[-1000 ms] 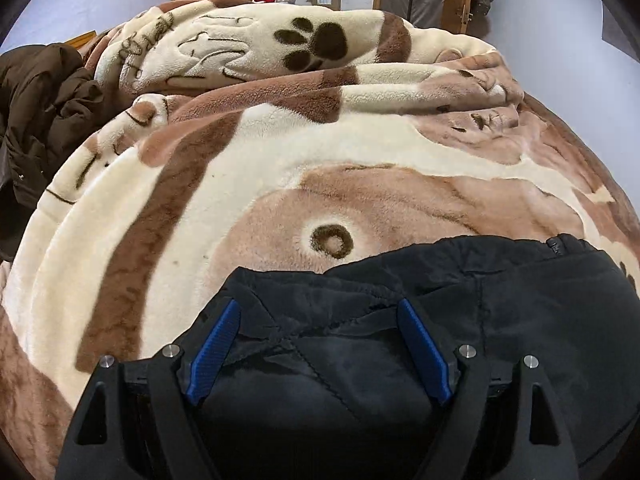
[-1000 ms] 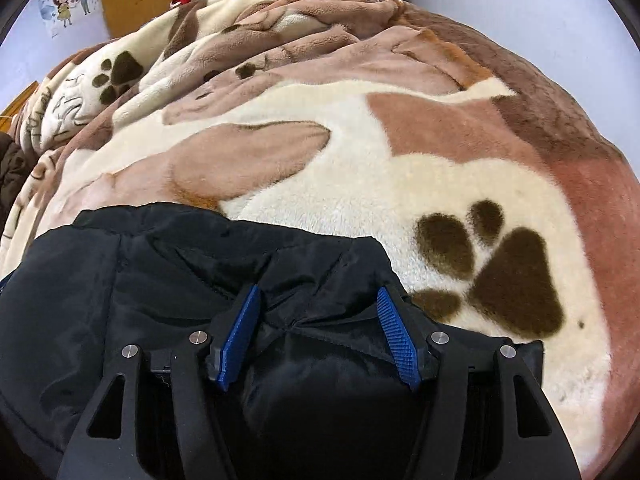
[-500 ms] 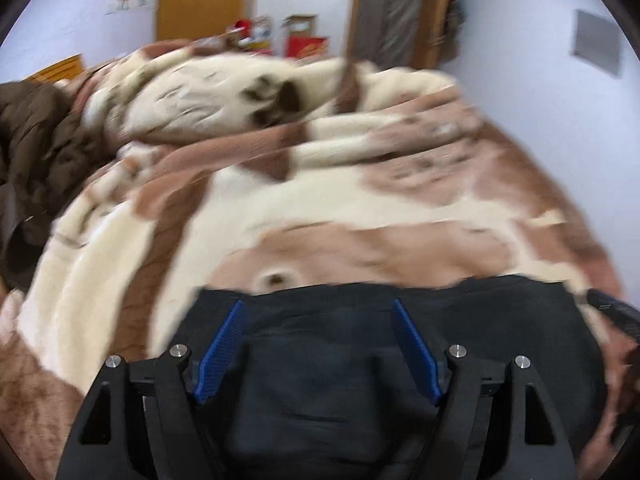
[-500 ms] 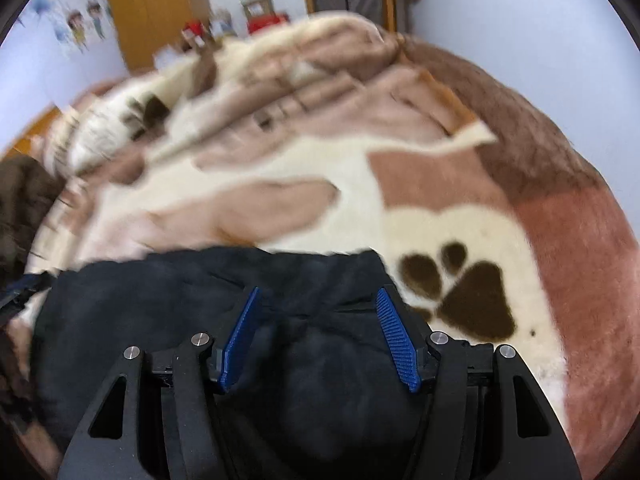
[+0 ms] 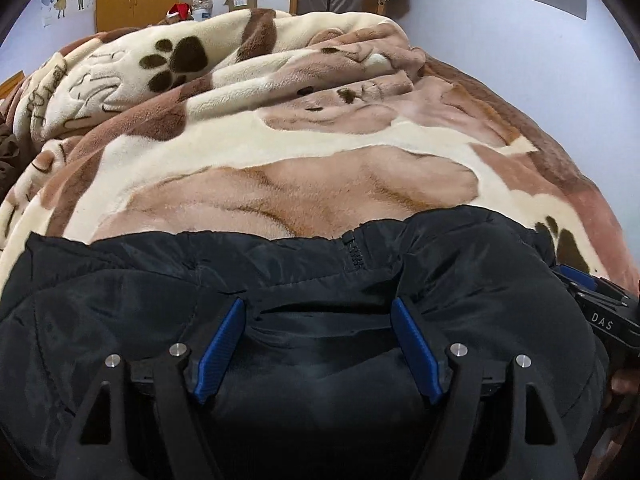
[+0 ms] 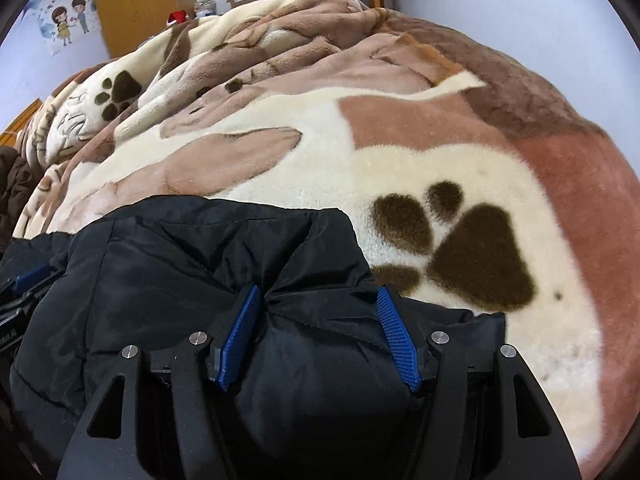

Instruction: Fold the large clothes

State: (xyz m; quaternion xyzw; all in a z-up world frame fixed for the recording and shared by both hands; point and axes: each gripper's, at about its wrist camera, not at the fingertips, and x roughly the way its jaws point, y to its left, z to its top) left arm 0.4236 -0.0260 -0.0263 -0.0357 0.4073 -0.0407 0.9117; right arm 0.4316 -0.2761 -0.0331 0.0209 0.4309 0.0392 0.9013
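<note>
Puffy black nylon jacket [image 5: 320,280] is clamped by left gripper [image 5: 318,344] and right gripper [image 6: 318,334] (bunched between pads) on cream-brown paw-print fleece blanket [image 6: 400,160].

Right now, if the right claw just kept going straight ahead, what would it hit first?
The black jacket bunched between its fingers; past that, probably the paw-print blanket, though depth is hard to judge.

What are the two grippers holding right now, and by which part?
Both hold the black jacket: the left gripper clamps a bunched fold near its zipper edge, the right gripper a bunched fold at its right corner.
</note>
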